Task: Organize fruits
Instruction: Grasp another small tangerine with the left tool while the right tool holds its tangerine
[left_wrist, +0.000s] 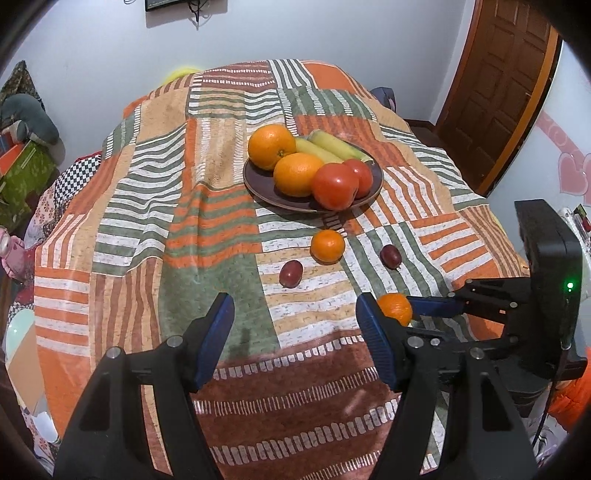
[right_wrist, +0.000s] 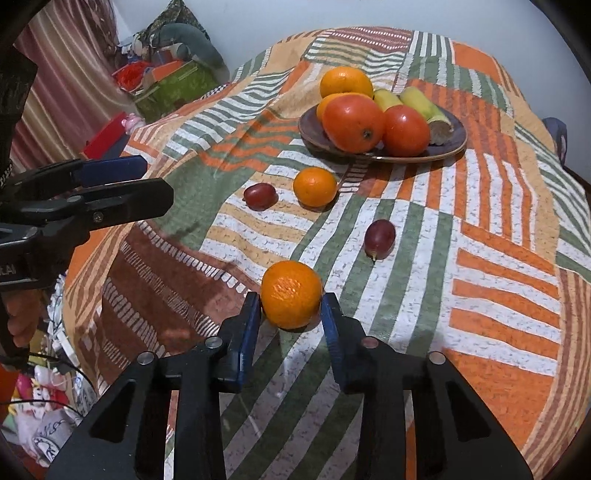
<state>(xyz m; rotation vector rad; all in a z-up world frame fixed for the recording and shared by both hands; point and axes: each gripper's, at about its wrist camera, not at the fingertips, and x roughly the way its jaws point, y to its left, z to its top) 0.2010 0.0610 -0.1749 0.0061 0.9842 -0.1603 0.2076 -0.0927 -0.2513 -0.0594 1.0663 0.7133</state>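
— Right gripper (right_wrist: 291, 310)?
— Pinching a mandarin (right_wrist: 291, 293), blue pads against both its sides, low over the patchwork cloth (right_wrist: 480, 229).
— Left gripper (left_wrist: 295, 332)?
— Spread, holding nothing.
— Beyond the right fingertips?
— Two red grapes (right_wrist: 379, 234), another mandarin (right_wrist: 314, 185); farther ahead, brown plate (right_wrist: 456, 142) with oranges, tomatoes, bananas.

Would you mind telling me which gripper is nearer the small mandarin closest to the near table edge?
Right. The right gripper has its jaws on either side of that small orange mandarin, apparently touching it. The left gripper stands open and empty beside it, off to its left.
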